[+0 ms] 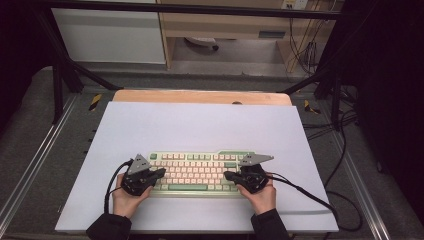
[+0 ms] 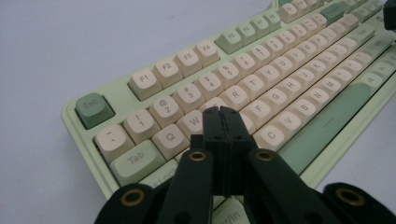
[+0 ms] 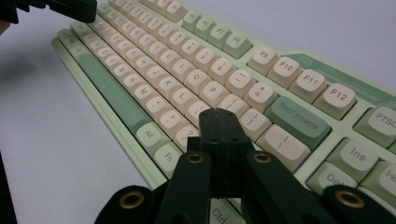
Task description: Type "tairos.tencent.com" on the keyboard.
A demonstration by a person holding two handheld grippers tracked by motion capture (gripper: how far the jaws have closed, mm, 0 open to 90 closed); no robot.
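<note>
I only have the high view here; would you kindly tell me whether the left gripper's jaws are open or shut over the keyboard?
Observer: Shut. In the left gripper view, the left gripper has its jaws pressed together, nothing between them.
Operator: Thank you. Which keys is it over?
Observer: Its tip sits over the keyboard near W and E.
Operator: And the right one?
Observer: The right gripper is shut too, with its tip near the keys left of Backspace.

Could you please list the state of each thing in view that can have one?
Left gripper: shut, empty, tips over the keyboard's left keys.
Right gripper: shut, empty, tips over the right keys.
Green and cream keyboard: flat on the white mat, keycaps in place.
</note>
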